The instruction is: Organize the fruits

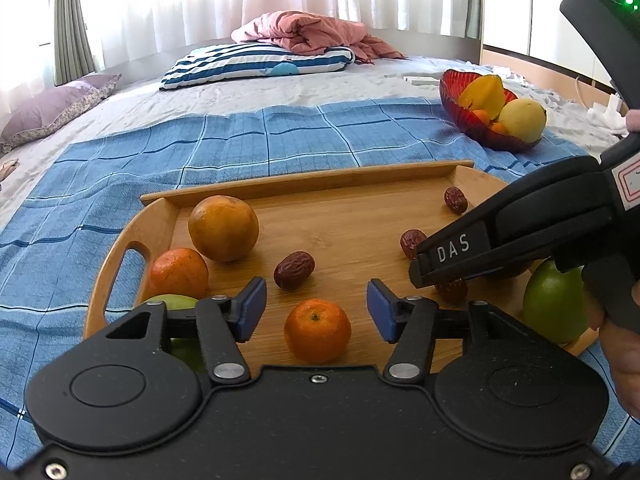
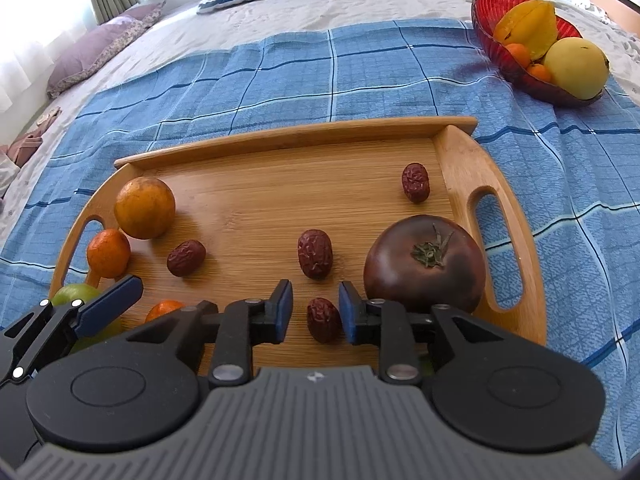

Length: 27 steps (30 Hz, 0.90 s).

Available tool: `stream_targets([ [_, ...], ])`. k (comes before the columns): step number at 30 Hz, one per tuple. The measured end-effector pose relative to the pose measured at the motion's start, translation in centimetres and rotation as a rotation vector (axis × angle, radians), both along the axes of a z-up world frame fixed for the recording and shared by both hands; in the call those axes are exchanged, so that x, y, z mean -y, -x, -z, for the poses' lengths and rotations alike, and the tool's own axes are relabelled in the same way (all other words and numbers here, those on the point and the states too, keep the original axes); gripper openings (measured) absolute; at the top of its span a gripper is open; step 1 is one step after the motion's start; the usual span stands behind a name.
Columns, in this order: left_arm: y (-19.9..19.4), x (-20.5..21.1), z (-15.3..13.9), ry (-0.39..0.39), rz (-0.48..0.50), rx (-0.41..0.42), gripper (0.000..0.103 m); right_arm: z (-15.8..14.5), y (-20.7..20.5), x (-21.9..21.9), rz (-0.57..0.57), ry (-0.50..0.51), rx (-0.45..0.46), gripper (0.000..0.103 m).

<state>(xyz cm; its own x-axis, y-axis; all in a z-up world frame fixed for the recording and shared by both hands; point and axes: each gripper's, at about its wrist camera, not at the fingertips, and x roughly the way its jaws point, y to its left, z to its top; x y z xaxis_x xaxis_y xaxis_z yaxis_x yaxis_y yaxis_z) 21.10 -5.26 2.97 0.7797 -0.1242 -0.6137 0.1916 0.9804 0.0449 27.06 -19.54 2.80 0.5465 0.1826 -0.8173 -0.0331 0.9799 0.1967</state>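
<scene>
A wooden tray [image 1: 352, 178] [image 2: 296, 136] lies on a blue checked cloth and holds fruit. My left gripper [image 1: 317, 310] is open, its pads either side of a small tangerine [image 1: 318, 330]. My right gripper [image 2: 312, 314] is open around a red date [image 2: 323, 319], pads close but apart from it; in the left wrist view its body [image 1: 452, 256] hides this date partly. Other dates [image 2: 315, 253] [image 2: 186, 257] [image 2: 416, 182], a big orange [image 2: 145, 208], a tangerine [image 2: 109, 253], a dark tomato [image 2: 426, 262] and green fruits [image 1: 554, 302] [image 2: 74, 294] sit on the tray.
A red glass bowl [image 1: 456, 100] [image 2: 486, 20] with starfruit, a yellow pear and small oranges stands on the cloth at the far right. Behind lie a striped pillow [image 1: 256, 62], a pink blanket [image 1: 304, 30] and a purple pillow [image 1: 52, 108]. The bed edge is at right.
</scene>
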Motion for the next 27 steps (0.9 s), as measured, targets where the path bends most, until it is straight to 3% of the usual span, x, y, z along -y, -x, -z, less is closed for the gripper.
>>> stream_targets([
  [6, 0.2, -0.3, -0.2, 0.015, 0.004, 0.003, 0.072, -0.2, 0.2, 0.0, -0.003, -0.01, 0.011, 0.056],
  [27, 1.2, -0.7, -1.2, 0.033, -0.007, 0.013, 0.082, -2.0, 2.7, 1.2, -0.009, -0.039, 0.088, 0.061],
])
